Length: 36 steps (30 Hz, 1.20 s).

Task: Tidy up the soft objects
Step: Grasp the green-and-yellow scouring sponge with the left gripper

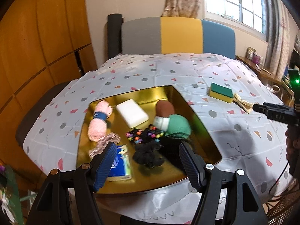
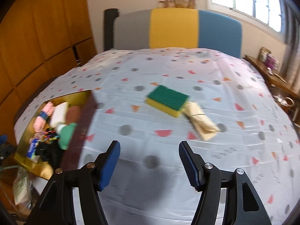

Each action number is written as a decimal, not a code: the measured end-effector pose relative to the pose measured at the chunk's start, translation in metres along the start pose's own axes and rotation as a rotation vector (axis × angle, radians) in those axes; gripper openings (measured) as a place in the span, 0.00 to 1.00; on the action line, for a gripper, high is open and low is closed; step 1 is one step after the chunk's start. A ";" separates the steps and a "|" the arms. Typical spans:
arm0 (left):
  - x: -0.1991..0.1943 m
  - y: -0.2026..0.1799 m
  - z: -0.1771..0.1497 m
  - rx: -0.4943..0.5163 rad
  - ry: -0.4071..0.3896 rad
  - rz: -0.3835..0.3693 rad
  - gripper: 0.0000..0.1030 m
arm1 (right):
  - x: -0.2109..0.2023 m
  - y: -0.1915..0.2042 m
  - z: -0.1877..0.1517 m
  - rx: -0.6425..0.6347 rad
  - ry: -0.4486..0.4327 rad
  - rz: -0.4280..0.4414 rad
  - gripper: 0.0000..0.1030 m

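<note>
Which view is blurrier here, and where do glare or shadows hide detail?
Right wrist view: motion blur smears the sponge, the beige bow and the tablecloth dots. Left wrist view: sharper, though the gold tray mirrors its contents, a shadow darkens its right wall, and the window is blown out. Both bend straight edges.

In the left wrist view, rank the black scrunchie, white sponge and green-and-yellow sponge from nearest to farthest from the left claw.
1. Black scrunchie: in the gold tray, just ahead between the open fingers of the left claw.
2. White sponge: deeper in the tray, toward its far side.
3. Green-and-yellow sponge: outside the tray on the tablecloth, far right.
</note>
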<state>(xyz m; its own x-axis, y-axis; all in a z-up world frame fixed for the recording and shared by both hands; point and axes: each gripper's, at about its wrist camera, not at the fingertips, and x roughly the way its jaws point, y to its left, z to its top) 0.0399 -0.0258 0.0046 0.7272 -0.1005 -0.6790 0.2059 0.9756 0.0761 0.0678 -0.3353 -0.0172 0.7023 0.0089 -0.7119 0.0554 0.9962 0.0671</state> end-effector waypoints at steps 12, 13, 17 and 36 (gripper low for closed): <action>0.022 -0.067 0.039 0.096 0.025 -0.117 0.68 | 0.006 -0.114 -0.019 0.247 0.011 -0.160 0.66; 0.025 -0.074 0.045 0.099 0.031 -0.143 0.68 | 0.007 -0.118 -0.020 0.273 0.013 -0.155 0.66; 0.041 -0.109 0.072 0.131 0.051 -0.217 0.68 | 0.008 -0.132 -0.024 0.345 0.025 -0.157 0.66; 0.264 -0.230 0.145 -0.271 0.560 -0.469 0.73 | -0.007 -0.139 -0.016 0.430 -0.010 -0.087 0.74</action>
<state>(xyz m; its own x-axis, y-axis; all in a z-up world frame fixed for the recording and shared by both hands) 0.2791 -0.3049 -0.0860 0.1496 -0.4709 -0.8694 0.1908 0.8765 -0.4420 0.0439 -0.4726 -0.0330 0.6887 -0.0763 -0.7210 0.4033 0.8667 0.2935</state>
